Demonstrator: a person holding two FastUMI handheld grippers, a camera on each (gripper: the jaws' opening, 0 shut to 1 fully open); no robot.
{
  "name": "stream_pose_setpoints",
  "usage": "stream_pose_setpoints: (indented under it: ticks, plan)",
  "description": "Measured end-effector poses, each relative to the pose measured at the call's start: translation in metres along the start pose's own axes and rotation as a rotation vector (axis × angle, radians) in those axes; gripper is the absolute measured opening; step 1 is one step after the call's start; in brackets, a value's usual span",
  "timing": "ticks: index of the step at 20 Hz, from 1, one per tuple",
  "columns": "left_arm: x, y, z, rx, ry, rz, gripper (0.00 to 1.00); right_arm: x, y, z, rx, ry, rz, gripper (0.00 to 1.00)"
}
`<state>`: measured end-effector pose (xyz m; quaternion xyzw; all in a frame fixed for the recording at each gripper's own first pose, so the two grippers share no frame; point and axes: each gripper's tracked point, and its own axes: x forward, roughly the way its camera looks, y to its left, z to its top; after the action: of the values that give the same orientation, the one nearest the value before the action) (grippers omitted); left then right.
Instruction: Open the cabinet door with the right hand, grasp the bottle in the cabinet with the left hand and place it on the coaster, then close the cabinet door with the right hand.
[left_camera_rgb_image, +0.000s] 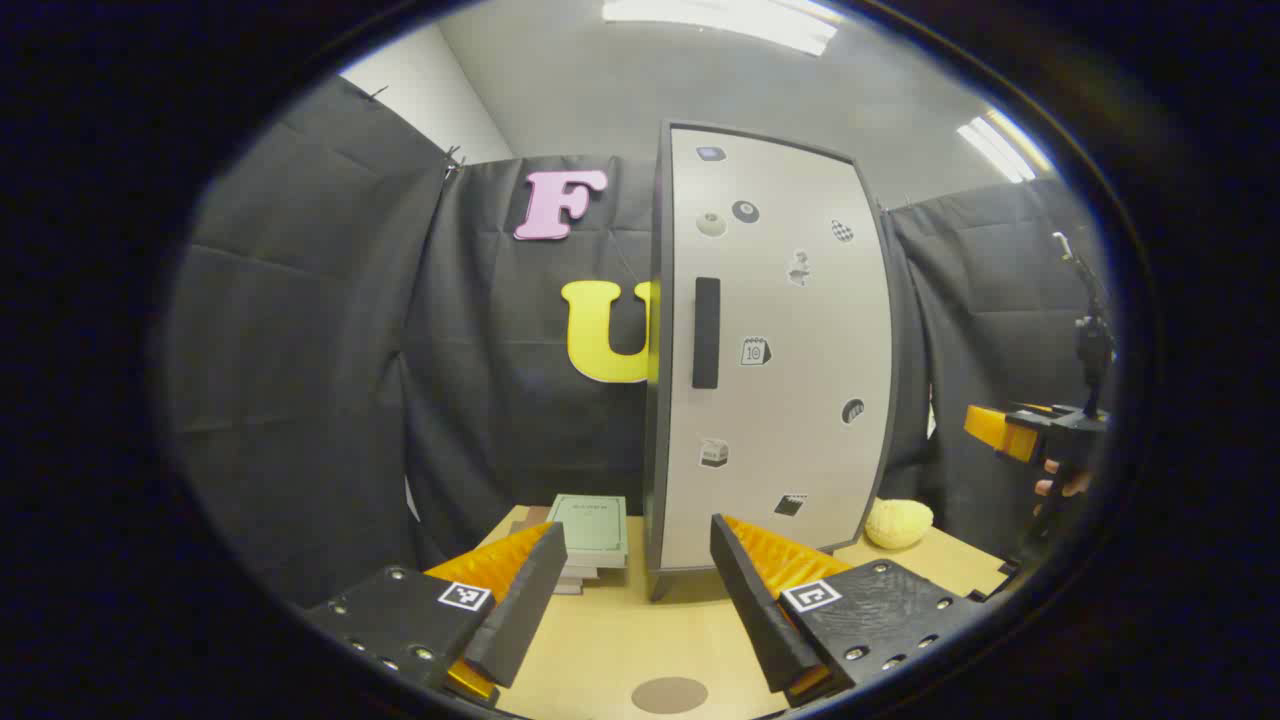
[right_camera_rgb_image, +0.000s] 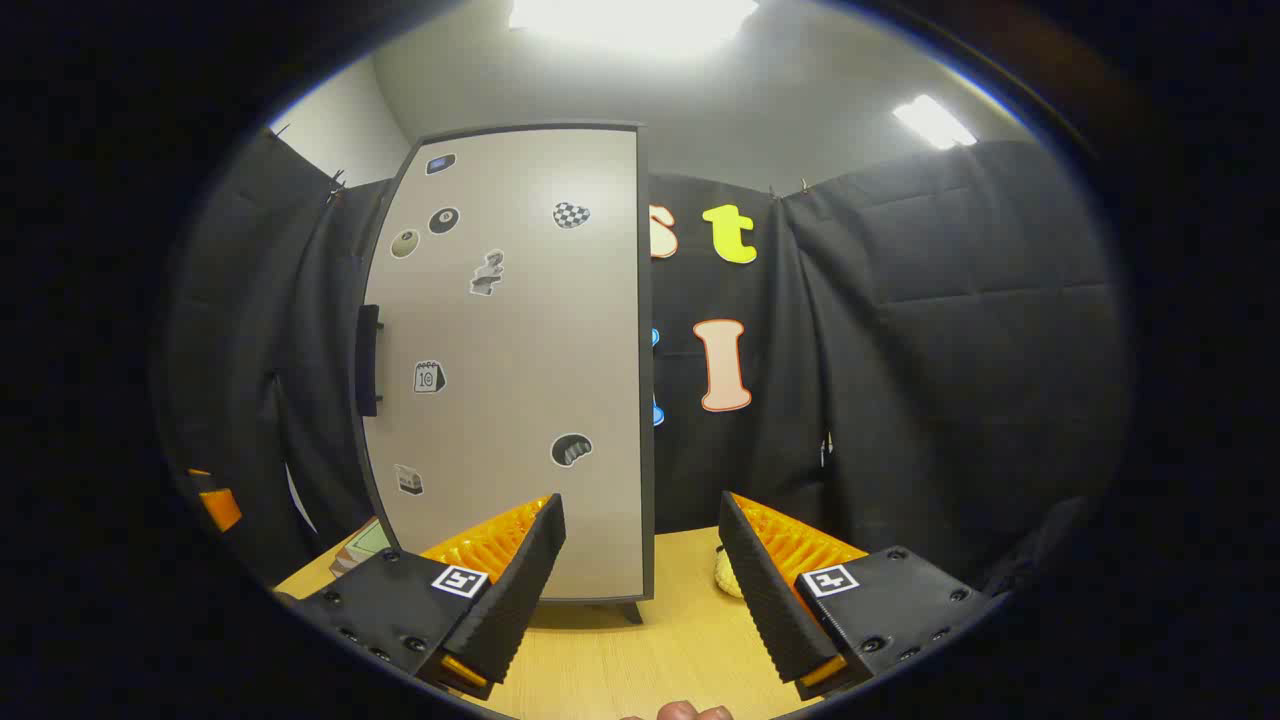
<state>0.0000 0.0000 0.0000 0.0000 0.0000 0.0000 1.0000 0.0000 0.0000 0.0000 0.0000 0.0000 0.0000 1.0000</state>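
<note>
Tall grey cabinet with sticker-dotted door (left_camera_rgb_image: 775, 350) shut on pale wooden bench (left_camera_rgb_image: 640, 640), bottle presumably hidden inside. Round brown coaster (left_camera_rgb_image: 669, 694) waiting below left gripper (left_camera_rgb_image: 636, 590). Left gripper and right gripper (right_camera_rgb_image: 640, 590) wide open, empty, facing door for handle approach.

Left gripper (left_camera_rgb_image: 638, 600) sat low over the wooden table (left_camera_rgb_image: 620, 640), jaws spread wide, nothing between them. Cabinet (left_camera_rgb_image: 765, 350) stood upright ahead on the table, door shut, dark vertical handle (left_camera_rgb_image: 706, 333) near its left edge, small stickers scattered over the front. Round brown coaster (left_camera_rgb_image: 669, 694) lay on the table between the fingers, nearest the camera. Stack of books (left_camera_rgb_image: 588, 530) just left of the cabinet; yellow sponge-like lump (left_camera_rgb_image: 898, 522) just right. Right gripper (left_camera_rgb_image: 1010, 430) was at the far right, a hand (left_camera_rgb_image: 1060, 485) holding it.
</note>
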Motion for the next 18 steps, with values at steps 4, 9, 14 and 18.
stream_pose_setpoints:
  ticks: [4, 9, 14, 18]
  plan:
    - [0.002, -0.002, -0.001, -0.005, 0.0, -0.009, 0.87, -0.003, 0.003, -0.007, -0.01, 0.024, 0.006, 0.98]
    - [0.005, -0.009, -0.004, -0.01, 0.007, -0.032, 0.89, -0.002, -0.006, -0.013, -0.024, 0.057, -0.055, 0.98]
    - [0.003, -0.009, -0.009, -0.033, 0.017, -0.031, 0.89, -0.003, -0.001, -0.005, -0.014, 0.039, -0.029, 0.95]
    - [0.001, -0.003, -0.016, -0.045, 0.023, -0.007, 0.9, 0.0, 0.01, 0.002, -0.012, 0.018, -0.003, 0.98]
